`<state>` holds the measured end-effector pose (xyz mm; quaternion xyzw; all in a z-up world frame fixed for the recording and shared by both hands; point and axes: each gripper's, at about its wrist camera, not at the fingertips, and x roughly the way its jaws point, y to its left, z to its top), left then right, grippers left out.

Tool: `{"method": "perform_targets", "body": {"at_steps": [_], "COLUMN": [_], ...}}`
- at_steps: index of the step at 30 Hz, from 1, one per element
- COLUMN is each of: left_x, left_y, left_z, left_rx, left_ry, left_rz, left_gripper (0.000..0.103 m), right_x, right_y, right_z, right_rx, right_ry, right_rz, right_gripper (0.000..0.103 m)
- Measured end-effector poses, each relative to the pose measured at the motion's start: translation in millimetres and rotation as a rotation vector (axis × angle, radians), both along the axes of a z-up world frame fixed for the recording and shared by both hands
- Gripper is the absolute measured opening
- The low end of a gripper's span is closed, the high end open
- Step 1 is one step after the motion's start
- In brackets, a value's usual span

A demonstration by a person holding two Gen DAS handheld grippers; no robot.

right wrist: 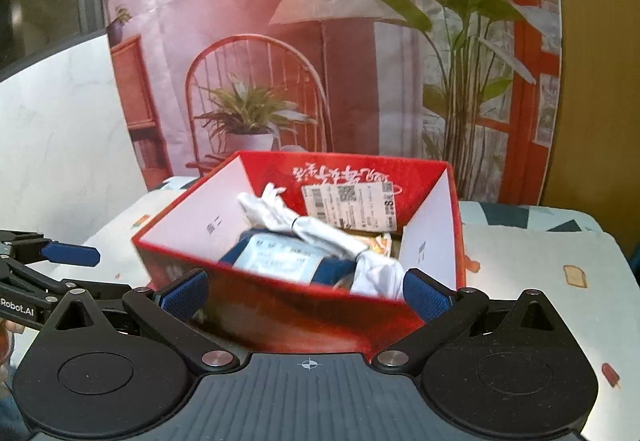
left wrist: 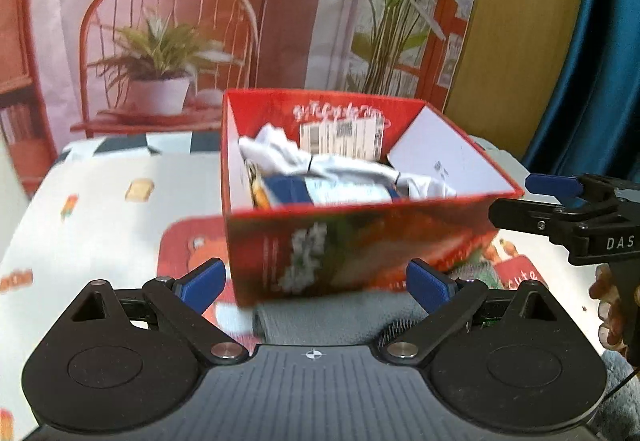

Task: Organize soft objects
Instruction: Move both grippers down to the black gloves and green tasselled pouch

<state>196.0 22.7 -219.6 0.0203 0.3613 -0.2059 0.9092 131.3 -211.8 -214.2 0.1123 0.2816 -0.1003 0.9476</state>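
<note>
Left wrist view: left gripper (left wrist: 316,283) fingers spread wide, nothing between the pads. Left pad (left wrist: 202,283) sits lower left of centre, clear of the red cardboard box (left wrist: 320,253). Right pad sits by the box's lower right corner; contact unclear, frame is blurred. A grey cloth (left wrist: 320,321) lies on the tabletop (left wrist: 100,209) just below the box, between the fingers. Box is centre frame, open top, with a white garment (left wrist: 344,167) on top of a blue-and-white packet (left wrist: 336,193) and a shipping label (left wrist: 340,137) on the back wall. Right gripper (left wrist: 560,201) enters at the right edge, level with the box rim.

Right wrist view: left gripper (right wrist: 52,265) pokes in at the left edge, beside the box (right wrist: 280,313). Right gripper (right wrist: 306,295) fingers wide apart, holding nothing, straddling the box's near wall. White garment (right wrist: 320,233) and blue packet (right wrist: 280,257) are inside, printed backdrop (right wrist: 320,41) behind.
</note>
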Motion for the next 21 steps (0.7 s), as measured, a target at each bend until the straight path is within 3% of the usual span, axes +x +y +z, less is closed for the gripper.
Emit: {"method": "perform_targets", "body": {"at_steps": [13,21], "left_x": [-42,-47], "left_y": [14,13], "left_z": [-33,-43], "left_rx": [-0.035,-0.041], "left_ry": [0.05,0.081], "left_rz": [0.067,0.096], "left_gripper": [0.095,0.094], "right_x": [-56,-68], "right_y": [29,37], "right_z": [-58,-69], "right_rx": [0.067,0.031], "right_ry": [0.036,0.096], "right_rz": [-0.016,0.024], "right_gripper": [0.103,0.103]}}
